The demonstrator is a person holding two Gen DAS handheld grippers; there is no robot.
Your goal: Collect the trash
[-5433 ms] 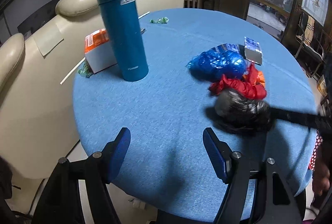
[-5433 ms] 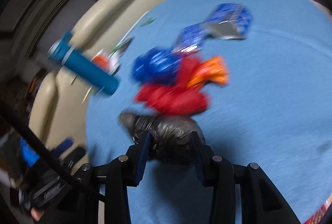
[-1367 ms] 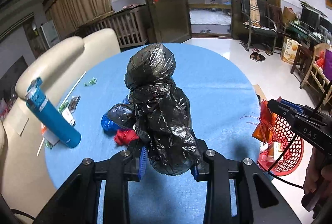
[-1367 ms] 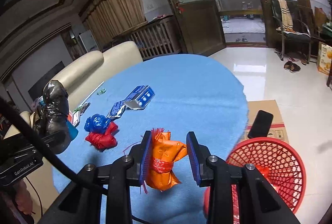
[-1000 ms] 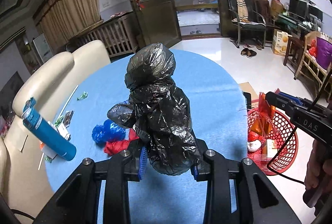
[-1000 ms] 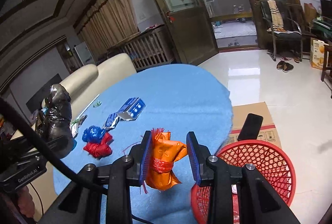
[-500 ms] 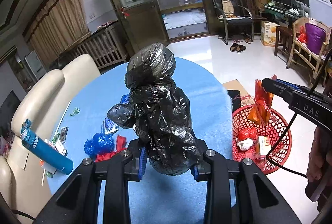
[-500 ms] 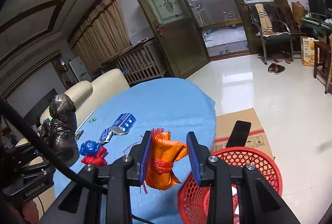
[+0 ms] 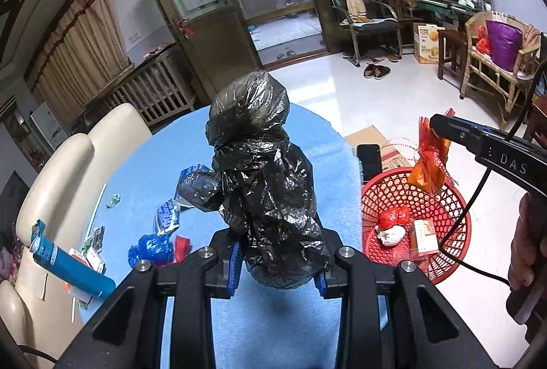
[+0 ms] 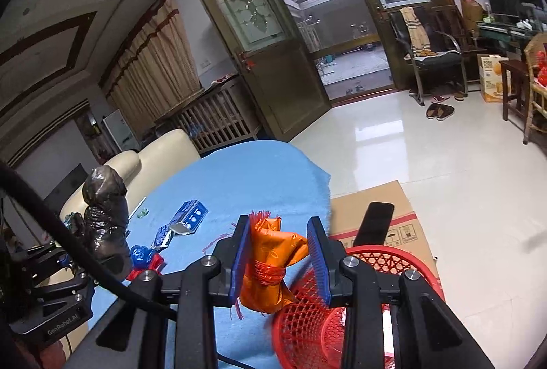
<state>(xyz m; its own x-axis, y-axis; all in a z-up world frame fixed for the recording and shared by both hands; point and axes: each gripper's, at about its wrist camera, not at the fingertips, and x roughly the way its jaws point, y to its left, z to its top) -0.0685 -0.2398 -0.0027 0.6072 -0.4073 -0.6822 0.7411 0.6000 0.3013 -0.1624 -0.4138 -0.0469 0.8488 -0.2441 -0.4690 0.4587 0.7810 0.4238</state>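
Observation:
My left gripper (image 9: 277,261) is shut on a knotted black plastic bag (image 9: 263,184), held upright above the blue round table (image 9: 143,163). My right gripper (image 10: 277,254) is shut on an orange bag tied with red string (image 10: 270,266). That orange bag (image 9: 427,163) hangs over the near rim of a red mesh basket (image 9: 454,232) on the floor beside the table. The basket (image 10: 307,311) holds a red bundle, a white wad and a small box. A blue bag (image 9: 150,249), a red bag (image 9: 181,244) and blue foil packs (image 10: 189,215) lie on the table.
A blue bottle (image 9: 68,269) and small wrappers sit at the table's left edge by a cream sofa (image 9: 61,163). A flat cardboard box (image 10: 383,215) with a black phone (image 10: 374,222) on it lies behind the basket. Chairs stand by the open door.
Both grippers have swung to the right with their bags. The red basket has come further into both views, and the orange bag now hangs over it.

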